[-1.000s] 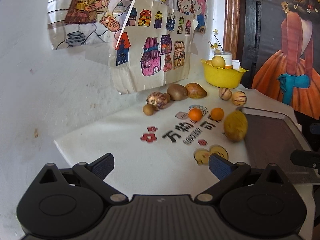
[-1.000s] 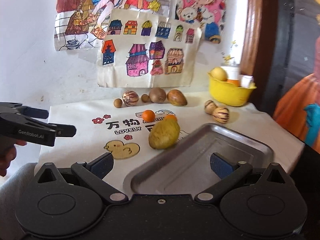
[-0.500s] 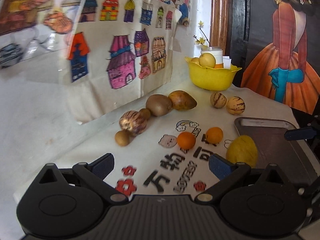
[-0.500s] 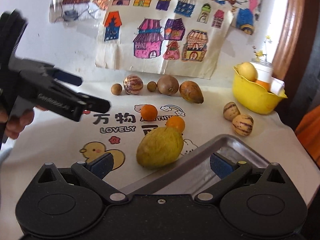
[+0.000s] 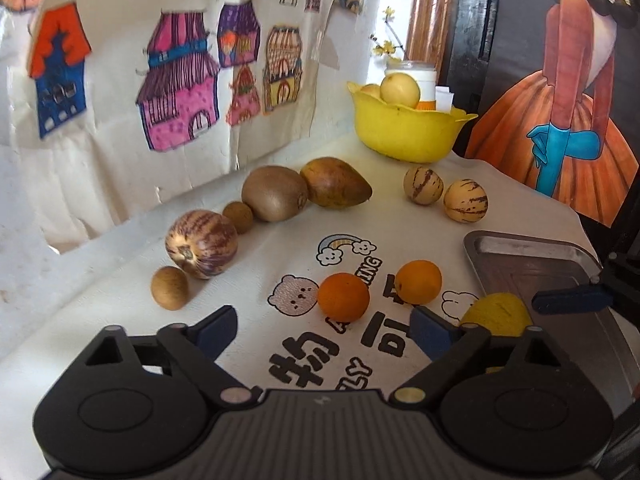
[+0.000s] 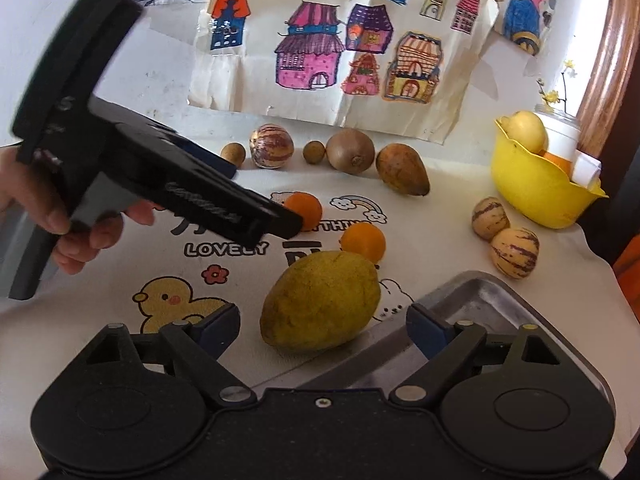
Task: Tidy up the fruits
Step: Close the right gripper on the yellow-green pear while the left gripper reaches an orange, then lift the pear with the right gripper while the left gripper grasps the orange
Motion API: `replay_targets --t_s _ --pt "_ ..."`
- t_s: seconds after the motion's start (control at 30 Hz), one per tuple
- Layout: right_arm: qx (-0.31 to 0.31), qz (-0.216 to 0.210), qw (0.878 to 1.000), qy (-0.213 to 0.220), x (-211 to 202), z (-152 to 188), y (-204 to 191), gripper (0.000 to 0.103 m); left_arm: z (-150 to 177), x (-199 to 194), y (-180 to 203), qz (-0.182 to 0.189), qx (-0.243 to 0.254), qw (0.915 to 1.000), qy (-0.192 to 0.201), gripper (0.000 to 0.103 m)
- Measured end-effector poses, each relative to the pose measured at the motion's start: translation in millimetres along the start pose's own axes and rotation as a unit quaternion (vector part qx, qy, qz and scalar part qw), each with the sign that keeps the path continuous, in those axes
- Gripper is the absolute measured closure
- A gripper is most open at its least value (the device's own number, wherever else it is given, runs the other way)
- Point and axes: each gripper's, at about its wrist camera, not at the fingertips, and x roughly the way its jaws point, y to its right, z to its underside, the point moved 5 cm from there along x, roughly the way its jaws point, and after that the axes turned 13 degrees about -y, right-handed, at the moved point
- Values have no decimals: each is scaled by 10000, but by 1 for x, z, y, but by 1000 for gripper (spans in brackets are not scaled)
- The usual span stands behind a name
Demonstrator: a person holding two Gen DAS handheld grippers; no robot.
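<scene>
- Two grippers, both w/ jaws spread, nothing held: left gripper (image 5: 324,330) over the printed cloth (image 5: 248,276), right gripper (image 6: 322,326) low by the metal tray (image 6: 480,300).
- Yellow-green fruit (image 6: 320,300) sits just ahead of right gripper, touching tray edge.
- 2 oranges (image 5: 343,297) next.
- Far back: brown fruits along wall, yellow bowl (image 5: 404,132).

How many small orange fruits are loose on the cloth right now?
2. One orange fruit sits by the bear print, the other orange fruit beside it, nearer the metal tray. More orange shows inside the yellow bowl, mostly hidden.
</scene>
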Motion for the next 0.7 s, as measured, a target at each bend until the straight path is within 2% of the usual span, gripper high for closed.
replay_targets --t_s 0.1,0.27,0.4,0.5,0.63,0.7 --pt "-37 -33 10000 24 3 -3 -1 16 -4 6 -4 128 -135 9998 -53 15" --pt "-10 -116 9999 -36 10 -8 0 21 -8 15 -6 258 -262 9992 -141 28" --pt "6 -134 9999 -71 15 -10 0 26 -10 19 -4 248 -227 9993 -137 37" --pt "22 -89 9999 -85 17 -11 0 30 -12 22 -3 328 -218 9991 -144 46" --pt "145 -73 9998 -67 20 -10 4 35 -14 23 0 469 -151 9986 -181 67" --pt "201 -93 9997 -56 20 -10 5 35 -13 23 1 470 -171 9986 -187 67"
